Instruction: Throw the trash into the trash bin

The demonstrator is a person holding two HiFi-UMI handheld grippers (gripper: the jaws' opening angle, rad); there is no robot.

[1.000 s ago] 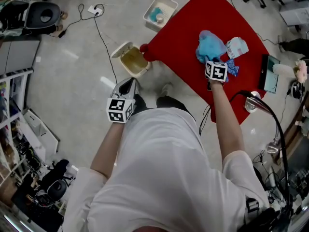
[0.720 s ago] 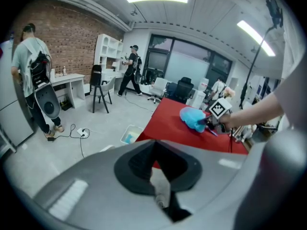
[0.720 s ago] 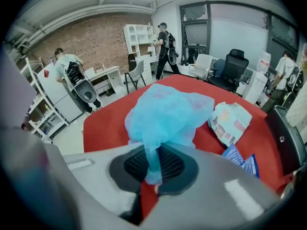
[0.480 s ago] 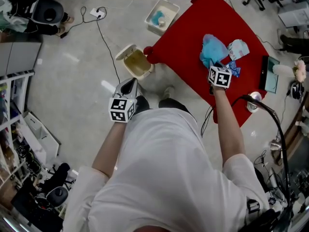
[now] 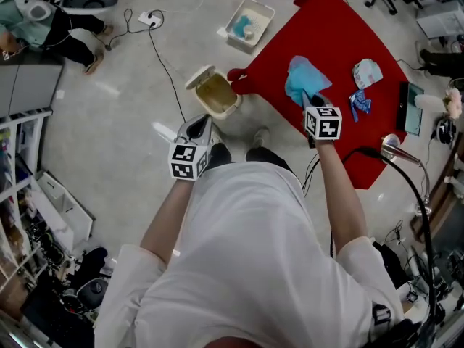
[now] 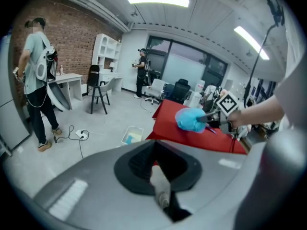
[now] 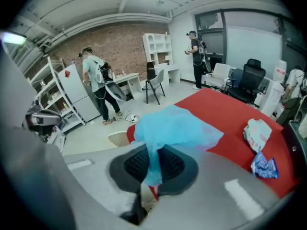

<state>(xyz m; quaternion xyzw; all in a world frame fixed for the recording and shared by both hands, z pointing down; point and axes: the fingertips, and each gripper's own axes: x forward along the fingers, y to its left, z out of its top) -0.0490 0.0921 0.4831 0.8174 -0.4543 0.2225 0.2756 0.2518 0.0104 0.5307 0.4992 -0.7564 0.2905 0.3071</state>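
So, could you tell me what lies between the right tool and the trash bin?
Only the red table's bare corner before the trash bin, in the head view.

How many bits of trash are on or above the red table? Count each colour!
Light blue sheet, pinched in the right gripper: 1
White crumpled wrapper: 1
Blue wrapper: 1
Total: 3

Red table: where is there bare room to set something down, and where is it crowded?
Bare red table lies at the far corner, beyond the blue sheet and white wrapper, and at the near edge below the blue packet. The middle, among these three, is crowded.
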